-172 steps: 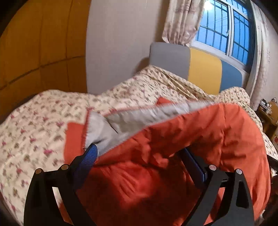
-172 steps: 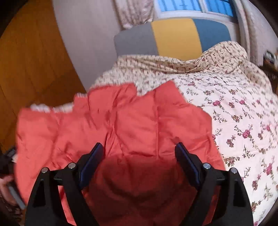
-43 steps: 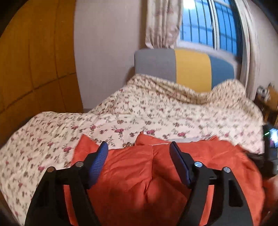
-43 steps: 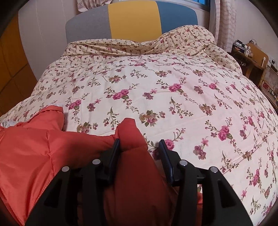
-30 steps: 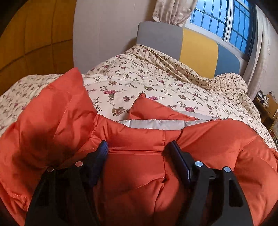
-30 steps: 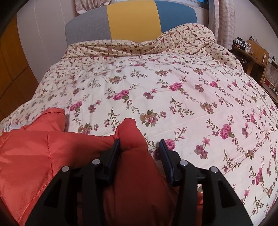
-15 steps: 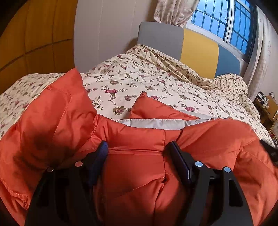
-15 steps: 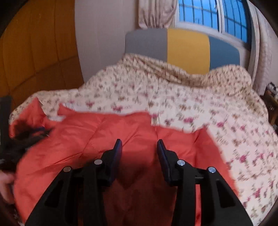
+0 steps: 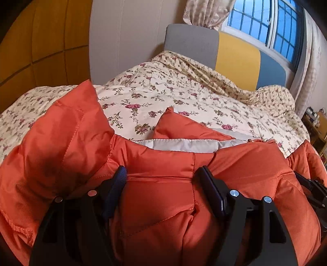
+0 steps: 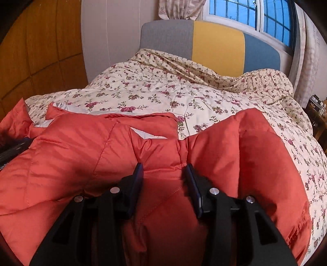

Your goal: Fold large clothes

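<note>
A floral quilt (image 9: 184, 98) covers the bed, cream with small pink roses and green sprigs, rumpled into a ridge near the top. Behind it stands a padded headboard (image 10: 218, 43) in three panels: grey, yellow and blue. A window (image 9: 265, 24) with a barred grid shows deep blue light, and a pale patterned curtain (image 9: 204, 12) hangs bunched at its left side. A plain grey wall (image 10: 110, 41) meets wooden panelling (image 9: 40, 41) on the left. At the far right edge, a cluttered wooden shelf (image 9: 318, 122) is partly visible.
</note>
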